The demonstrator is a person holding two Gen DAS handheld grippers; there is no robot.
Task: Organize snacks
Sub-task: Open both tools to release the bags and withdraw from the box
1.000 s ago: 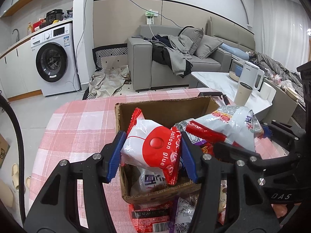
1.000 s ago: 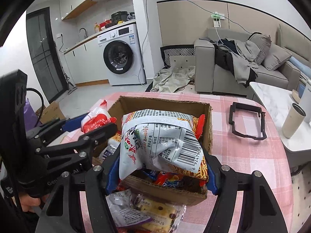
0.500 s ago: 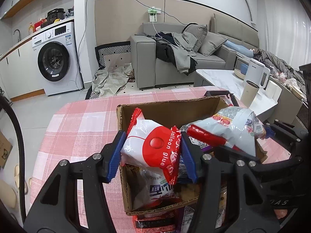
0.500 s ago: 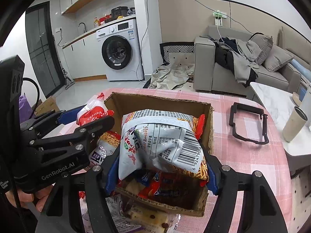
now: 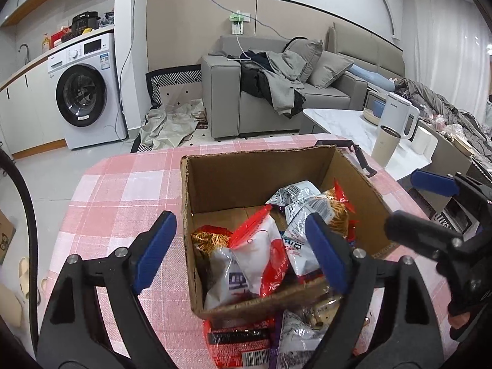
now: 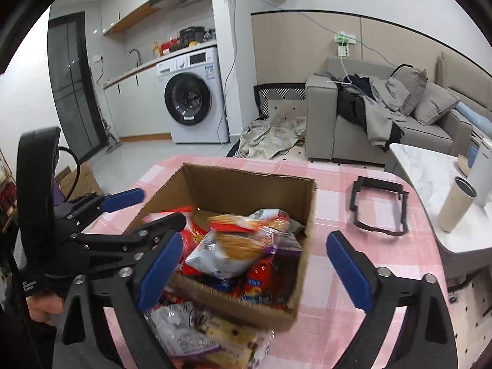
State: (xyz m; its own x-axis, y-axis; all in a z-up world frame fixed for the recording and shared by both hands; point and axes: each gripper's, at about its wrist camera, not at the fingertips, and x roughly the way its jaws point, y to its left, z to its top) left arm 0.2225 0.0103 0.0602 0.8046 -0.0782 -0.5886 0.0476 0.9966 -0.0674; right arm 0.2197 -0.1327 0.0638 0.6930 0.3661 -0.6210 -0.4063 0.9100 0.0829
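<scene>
Grey sofa (image 5: 276, 104), washing machine (image 5: 86, 92), perhaps curtains (image 5: 442, 30)

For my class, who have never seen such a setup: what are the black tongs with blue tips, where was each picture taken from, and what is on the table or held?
There is no robot here. A person holds one pair of tongs in each hand, with a camera on each looking along the fingers. One picture comes from the left tongs, the other from the right tongs. On the pink checked tablecloth stands a cardboard box with snack bags in it, among them a red and white bag. More snack packets lie in front of the box. Both tongs are opening; nothing is held.
</scene>
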